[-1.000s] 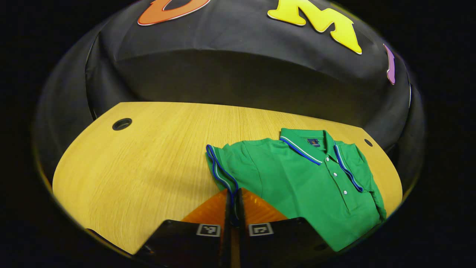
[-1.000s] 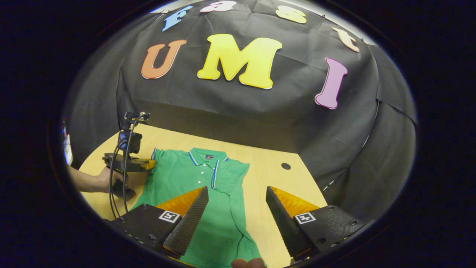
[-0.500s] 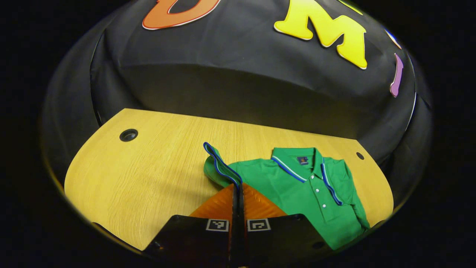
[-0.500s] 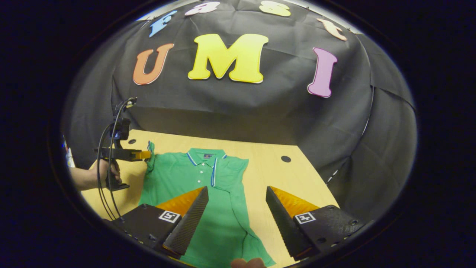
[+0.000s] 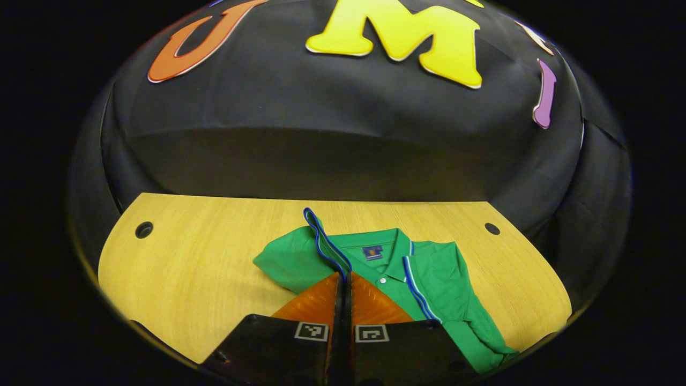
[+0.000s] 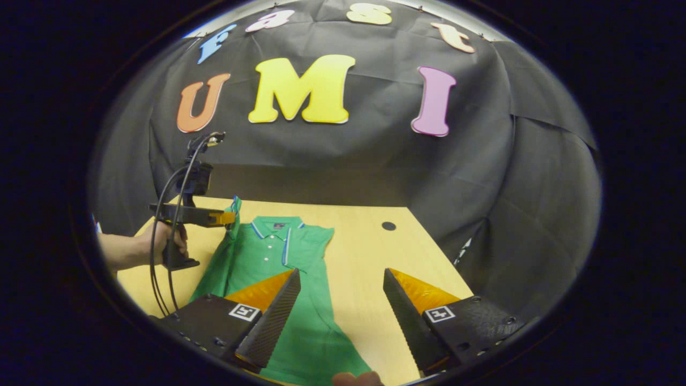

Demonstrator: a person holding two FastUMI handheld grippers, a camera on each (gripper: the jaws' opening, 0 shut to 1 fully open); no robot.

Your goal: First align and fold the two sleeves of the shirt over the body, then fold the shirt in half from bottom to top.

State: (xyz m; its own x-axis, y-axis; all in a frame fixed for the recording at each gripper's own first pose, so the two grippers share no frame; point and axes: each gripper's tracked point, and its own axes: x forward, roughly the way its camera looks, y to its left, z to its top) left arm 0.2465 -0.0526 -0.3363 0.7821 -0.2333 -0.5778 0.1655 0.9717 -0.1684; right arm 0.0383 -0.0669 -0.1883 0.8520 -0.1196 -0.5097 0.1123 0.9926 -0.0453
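Observation:
A green polo shirt (image 5: 445,284) (image 6: 268,252) with blue and white trim lies on the wooden table (image 5: 203,257). My left gripper (image 5: 343,276) is shut on the blue-edged cuff of the left sleeve (image 5: 321,241), which stands lifted above the shoulder beside the collar (image 5: 375,249). In the right gripper view the left gripper (image 6: 228,218) hangs over the table holding that sleeve up, a hand on its handle. My right gripper (image 6: 341,276) stands open near the table's front, above the shirt's right side, nothing between its fingers. The right sleeve lies folded over the body.
Round cable holes sit in the table at the far left (image 5: 143,229) and far right (image 5: 492,228) (image 6: 388,225). Black cloth walls close in behind the table. Cables (image 6: 161,268) hang from the left gripper. Bare wood stretches left and right of the shirt.
My left gripper has lifted the sleeve cuff off the table and carried it inward toward the collar. The right gripper stays open and has barely shifted.

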